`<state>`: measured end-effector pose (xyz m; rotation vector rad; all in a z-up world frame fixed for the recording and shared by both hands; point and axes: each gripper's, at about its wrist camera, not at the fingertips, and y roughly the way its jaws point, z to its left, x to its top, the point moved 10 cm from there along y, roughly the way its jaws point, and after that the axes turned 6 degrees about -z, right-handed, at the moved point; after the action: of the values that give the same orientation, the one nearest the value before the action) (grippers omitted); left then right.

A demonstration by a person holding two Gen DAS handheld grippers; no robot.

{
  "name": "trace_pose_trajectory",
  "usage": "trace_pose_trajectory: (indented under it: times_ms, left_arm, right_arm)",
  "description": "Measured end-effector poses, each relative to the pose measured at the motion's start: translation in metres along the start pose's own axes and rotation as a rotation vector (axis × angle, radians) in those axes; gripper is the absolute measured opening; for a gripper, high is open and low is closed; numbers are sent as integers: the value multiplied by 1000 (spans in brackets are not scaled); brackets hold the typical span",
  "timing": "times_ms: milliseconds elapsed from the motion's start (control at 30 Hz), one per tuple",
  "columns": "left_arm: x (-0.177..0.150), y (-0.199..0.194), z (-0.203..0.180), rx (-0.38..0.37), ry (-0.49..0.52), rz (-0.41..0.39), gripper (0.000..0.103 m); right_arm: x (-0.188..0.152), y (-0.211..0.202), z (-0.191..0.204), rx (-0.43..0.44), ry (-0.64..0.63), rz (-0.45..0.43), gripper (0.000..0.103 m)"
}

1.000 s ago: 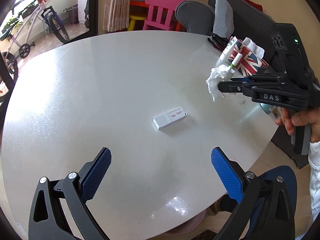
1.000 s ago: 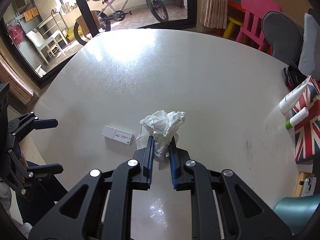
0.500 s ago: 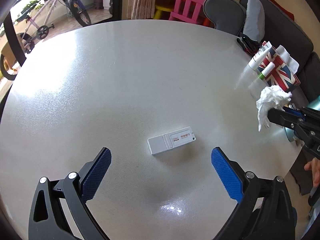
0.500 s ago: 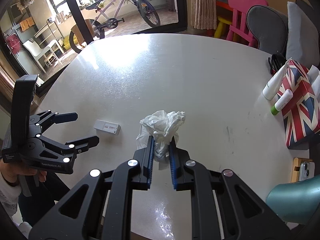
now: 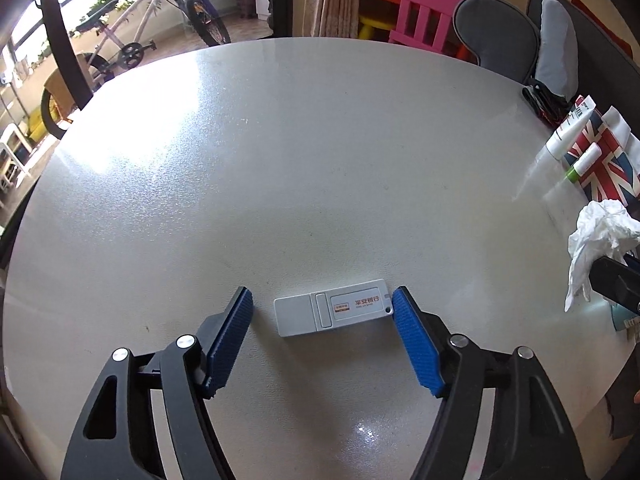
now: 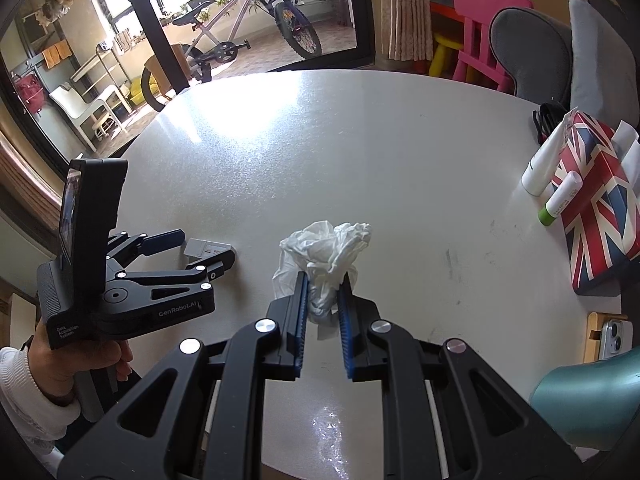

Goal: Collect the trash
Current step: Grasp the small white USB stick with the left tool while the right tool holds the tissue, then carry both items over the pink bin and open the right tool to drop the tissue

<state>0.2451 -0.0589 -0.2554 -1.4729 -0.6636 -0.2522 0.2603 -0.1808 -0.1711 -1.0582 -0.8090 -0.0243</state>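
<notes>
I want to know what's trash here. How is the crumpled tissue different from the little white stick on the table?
The tissue is crumpled and soft-looking; the stick is flat, boxy and printed. The tissue is clamped in the right hand-held gripper, off the table; the stick lies on it between the closing left hand-held gripper fingers. Both are white.

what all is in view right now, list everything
small box: 1, white, flat on table between left claw's pads
crumpled tissue: 1, white, clamped in right claw
table: 1, pale grey, round
flag-print box: 1, red, white, blue, table's right edge
tubes: 2, white, against flag-print box
phone: 1, table's right edge
pink chair: 1, beyond table
bicycle: 1, behind glass
left claw: closing, pads not yet pressing on box
right claw: shut on tissue
</notes>
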Motion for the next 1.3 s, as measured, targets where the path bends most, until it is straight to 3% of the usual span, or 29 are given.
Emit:
trace_pose_trajectory:
  times_ms: [67, 467, 1000, 1300]
  left_arm:
    - [1, -1, 2, -2, 13, -3, 58]
    - [1, -16, 11, -122, 84, -6, 58]
    - [-16, -105, 30, -248, 196, -83, 58]
    - [-46, -154, 35, -294, 251, -119, 58]
  right_arm:
    - [0, 0, 2, 4, -2, -2, 14]
    - [1, -2, 19, 11, -29, -8, 14]
    - [-14, -42, 83, 52, -100, -44, 14]
    - [-51, -76, 121, 95, -126, -51, 14]
